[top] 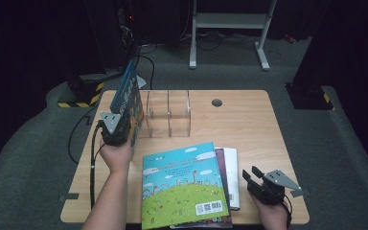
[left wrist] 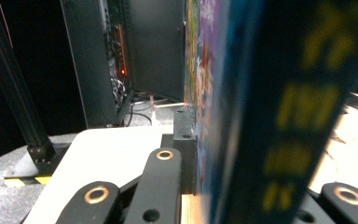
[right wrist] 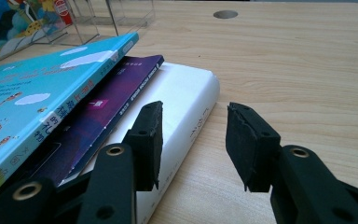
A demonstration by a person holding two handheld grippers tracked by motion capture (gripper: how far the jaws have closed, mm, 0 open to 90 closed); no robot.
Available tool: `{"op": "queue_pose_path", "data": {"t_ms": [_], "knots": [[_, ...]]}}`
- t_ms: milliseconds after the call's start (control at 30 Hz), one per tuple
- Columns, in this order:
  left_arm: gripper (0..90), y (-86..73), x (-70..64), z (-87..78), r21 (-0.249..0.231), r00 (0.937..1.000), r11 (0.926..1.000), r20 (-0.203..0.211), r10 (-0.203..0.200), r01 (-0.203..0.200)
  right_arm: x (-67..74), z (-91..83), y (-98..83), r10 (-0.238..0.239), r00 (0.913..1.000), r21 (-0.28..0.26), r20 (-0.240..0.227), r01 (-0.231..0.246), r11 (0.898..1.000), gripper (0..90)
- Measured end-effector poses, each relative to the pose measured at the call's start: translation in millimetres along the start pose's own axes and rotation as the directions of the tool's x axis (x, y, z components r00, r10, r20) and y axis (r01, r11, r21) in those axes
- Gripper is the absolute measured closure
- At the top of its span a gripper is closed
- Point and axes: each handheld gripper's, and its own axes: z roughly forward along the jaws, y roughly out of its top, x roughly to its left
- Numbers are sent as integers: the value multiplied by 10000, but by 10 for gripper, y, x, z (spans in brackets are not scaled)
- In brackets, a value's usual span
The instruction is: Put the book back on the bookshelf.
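A blue picture book (top: 128,98) is standing upright on its edge just left of the clear acrylic rack (top: 168,113), at the table's (top: 249,120) far left. The left gripper (top: 116,128) is clamping it, jaws nearly closed on its cover. Nearer than the rack, three books are lying stacked: a sky-blue one (top: 182,184) on a purple one (right wrist: 116,100) on a white one (right wrist: 186,100). The right gripper (right wrist: 193,140) is resting right of this stack, jaws parted and holding nothing.

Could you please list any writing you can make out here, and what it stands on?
Held blue book: yellow characters on the spine, too blurred to read.
Top picture book of the stack: a QR code and barcode, small print illegible.
Purple book: spine lettering too small.
White book: spine characters unreadable.
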Motion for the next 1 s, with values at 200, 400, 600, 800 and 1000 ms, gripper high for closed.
{"op": "queue_pose_path", "data": {"t_ms": [200, 400, 600, 800, 1000], "knots": [[819, 8, 82, -38, 213, 9993, 9997, 347, -151, 143, 17, 23, -3, -8, 10000, 73, 2, 8, 10000, 561], [803, 55, 105, -45, 480, 9984, 9984, 468, -319, 297, 44, 41, -8, -38, 9999, 132, -119, 39, 9999, 559], [773, 189, 94, -83, 333, 9976, 9993, 669, -181, 159, 34, 29, -2, -6, 9999, 87, -108, 7, 10000, 557], [824, 281, 53, -72, 610, 9994, 9981, 340, 62, -83, 51, 39, -5, -66, 9998, 116, -183, 68, 9999, 557], [832, 324, 67, -21, 429, 9998, 9990, 192, -107, 99, 58, 38, 0, -76, 9998, 94, -182, 77, 9999, 558]]}}
